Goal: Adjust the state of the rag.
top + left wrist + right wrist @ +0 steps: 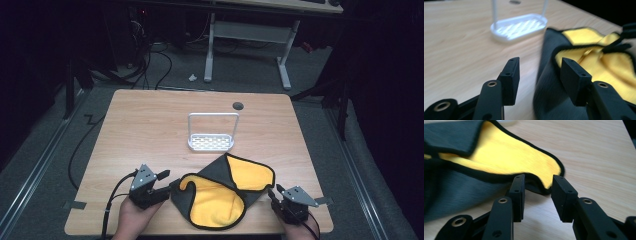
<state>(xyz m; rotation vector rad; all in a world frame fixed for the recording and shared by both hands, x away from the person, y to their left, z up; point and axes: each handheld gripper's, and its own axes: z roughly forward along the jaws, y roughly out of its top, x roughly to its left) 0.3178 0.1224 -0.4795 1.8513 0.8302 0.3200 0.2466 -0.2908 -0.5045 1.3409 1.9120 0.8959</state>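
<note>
Low in the middle of the high view, a grey-and-yellow cloth (223, 191) lies crumpled on the wooden table (150, 130), its yellow inner face showing in two folds edged in black. The left gripper (169, 186) sits at the lower left of that view, right at the cloth's left edge, and in the left gripper view its jaws stand well apart with bare wood between them; the cloth's grey side lies under the right-hand jaw, nothing pinched. Over at the lower right, the right gripper (271, 194) points at the cloth's right corner. In the right gripper view its jaws are parted to a middling gap, the yellow corner's tip lying just beyond them, with no pad pressing on it. Above the cloth, towards the centre of the high view, stands a white rack (211, 142) with a tall looped handle, apart from the fabric.
</note>
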